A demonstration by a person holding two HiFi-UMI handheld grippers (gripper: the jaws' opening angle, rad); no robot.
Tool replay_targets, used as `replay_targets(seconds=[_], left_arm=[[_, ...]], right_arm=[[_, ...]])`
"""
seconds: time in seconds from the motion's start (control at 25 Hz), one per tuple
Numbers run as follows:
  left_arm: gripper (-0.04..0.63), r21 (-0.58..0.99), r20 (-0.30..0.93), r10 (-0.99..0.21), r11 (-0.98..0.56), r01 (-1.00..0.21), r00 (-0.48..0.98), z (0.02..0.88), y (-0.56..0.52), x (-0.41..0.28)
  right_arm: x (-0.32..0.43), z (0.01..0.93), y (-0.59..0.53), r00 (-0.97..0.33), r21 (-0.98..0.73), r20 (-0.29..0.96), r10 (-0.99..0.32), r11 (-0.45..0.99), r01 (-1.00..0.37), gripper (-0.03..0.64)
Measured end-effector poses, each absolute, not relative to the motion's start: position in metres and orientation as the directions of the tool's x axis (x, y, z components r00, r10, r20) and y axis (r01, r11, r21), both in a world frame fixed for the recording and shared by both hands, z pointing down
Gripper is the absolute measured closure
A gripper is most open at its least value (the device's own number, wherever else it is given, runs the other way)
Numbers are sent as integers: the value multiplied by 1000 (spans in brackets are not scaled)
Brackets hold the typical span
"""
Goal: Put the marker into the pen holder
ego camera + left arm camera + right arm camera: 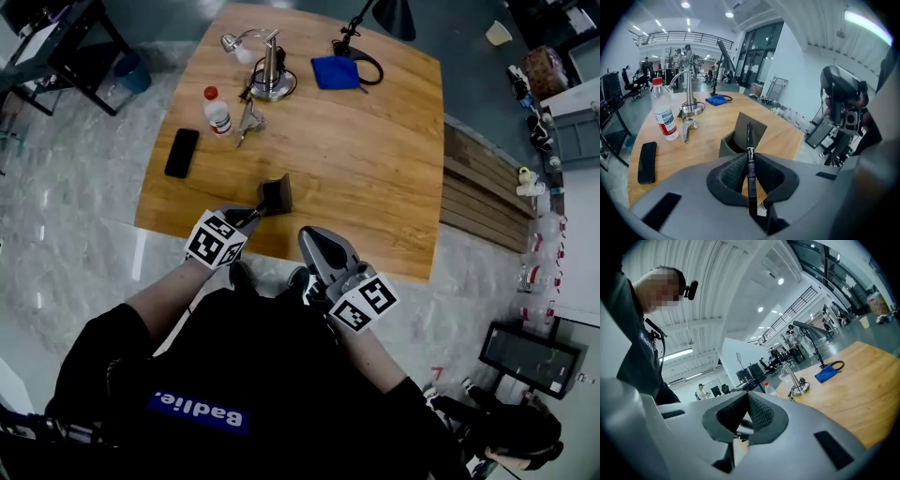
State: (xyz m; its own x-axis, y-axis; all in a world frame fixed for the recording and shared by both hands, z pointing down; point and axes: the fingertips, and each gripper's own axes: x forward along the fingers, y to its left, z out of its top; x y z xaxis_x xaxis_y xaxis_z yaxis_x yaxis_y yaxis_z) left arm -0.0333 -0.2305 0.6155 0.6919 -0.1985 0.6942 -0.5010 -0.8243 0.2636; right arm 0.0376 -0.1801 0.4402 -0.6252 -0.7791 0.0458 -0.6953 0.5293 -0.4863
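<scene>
This is a big open lab or workshop hall with ceiling lights (685, 4), a railed upper gallery (679, 36), tall glass walls (761, 51), people (647, 63) among office chairs (626, 82), and a polished floor (66, 197) around the wooden tabletop (375, 169).

The right tongs (747, 398) have their jaws together, nothing between them. Beyond them on the wooden tabletop (862, 394), near its far edge, lie a blue cloth (826, 374) and a metal stand (797, 384).

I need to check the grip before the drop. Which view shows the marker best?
The left gripper view: the marker is clamped between the jaws of the left claw, its tip toward the pen holder. The head view shows only a thin dark sliver of it at that claw; the right gripper view shows none of it.
</scene>
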Motion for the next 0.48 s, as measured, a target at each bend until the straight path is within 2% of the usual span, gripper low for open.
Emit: replay_targets(seconds=[0.16,0.48], left_arm=[[543,229,789,-158,-821,-522,594,637,-236,-29],[543,103,879,-166,-849,-519,446,655,-238,-22]], right_arm=[[56,443,-188,-658,-498,37,-752,557,-665,611],[86,444,-189,-700,-511,13,-714,597,-619,611]])
